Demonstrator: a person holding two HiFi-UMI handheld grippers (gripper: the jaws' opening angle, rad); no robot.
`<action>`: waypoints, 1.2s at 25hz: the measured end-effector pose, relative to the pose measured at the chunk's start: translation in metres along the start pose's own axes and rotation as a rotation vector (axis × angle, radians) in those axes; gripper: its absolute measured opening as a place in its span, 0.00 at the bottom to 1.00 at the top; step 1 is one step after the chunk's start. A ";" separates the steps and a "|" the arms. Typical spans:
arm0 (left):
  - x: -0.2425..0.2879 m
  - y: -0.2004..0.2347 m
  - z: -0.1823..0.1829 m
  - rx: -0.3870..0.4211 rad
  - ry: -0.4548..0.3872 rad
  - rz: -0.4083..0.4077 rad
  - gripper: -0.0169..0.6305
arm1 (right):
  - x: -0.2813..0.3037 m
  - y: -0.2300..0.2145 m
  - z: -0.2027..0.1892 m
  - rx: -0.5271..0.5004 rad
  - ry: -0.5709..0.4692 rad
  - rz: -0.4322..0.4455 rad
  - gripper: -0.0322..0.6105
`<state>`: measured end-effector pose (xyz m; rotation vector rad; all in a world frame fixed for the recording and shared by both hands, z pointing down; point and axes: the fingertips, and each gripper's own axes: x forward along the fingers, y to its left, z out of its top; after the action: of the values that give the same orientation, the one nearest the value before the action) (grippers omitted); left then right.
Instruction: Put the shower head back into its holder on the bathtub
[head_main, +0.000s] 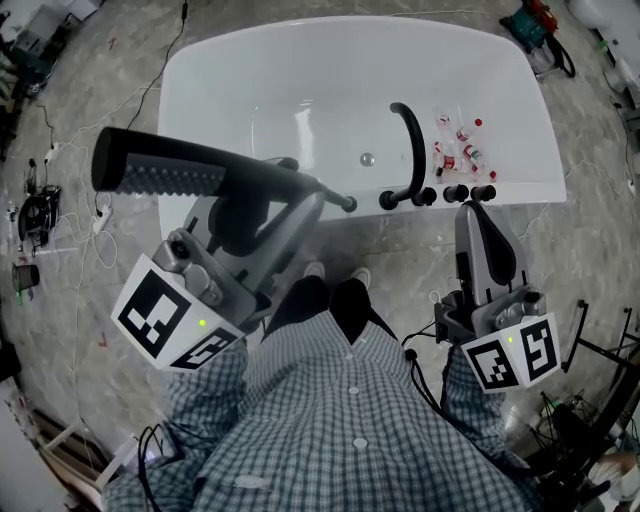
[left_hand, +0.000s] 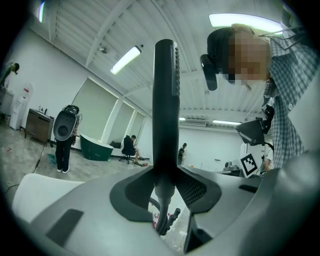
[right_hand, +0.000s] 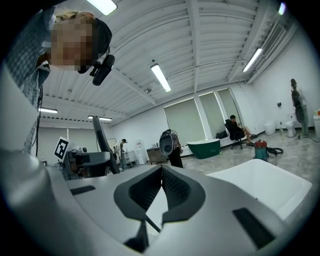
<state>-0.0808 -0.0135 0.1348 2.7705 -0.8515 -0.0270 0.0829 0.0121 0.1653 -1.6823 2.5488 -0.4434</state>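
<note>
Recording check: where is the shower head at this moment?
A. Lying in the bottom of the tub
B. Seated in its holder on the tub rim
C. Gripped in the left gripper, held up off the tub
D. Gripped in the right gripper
C: the left gripper is shut on the shower head, held clear of the bathtub, while the right gripper is shut on nothing.

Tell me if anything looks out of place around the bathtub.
The shower head is off the tub, clamped in the left gripper and held up over the tub's near side. Small red-and-white bottles lie scattered on the bathtub ledge right of the faucet, looking untidy.
</note>
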 end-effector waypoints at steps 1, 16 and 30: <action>0.000 0.001 -0.001 0.001 0.002 0.000 0.24 | 0.000 0.001 -0.001 0.001 0.002 0.001 0.07; 0.017 0.013 -0.038 0.010 0.080 -0.007 0.24 | 0.014 -0.009 -0.019 0.002 0.045 -0.015 0.07; 0.025 0.026 -0.078 -0.002 0.126 0.040 0.24 | 0.013 -0.024 -0.036 0.014 0.074 -0.025 0.07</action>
<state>-0.0671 -0.0307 0.2180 2.7189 -0.8728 0.1513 0.0918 -0.0011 0.2072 -1.7260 2.5714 -0.5335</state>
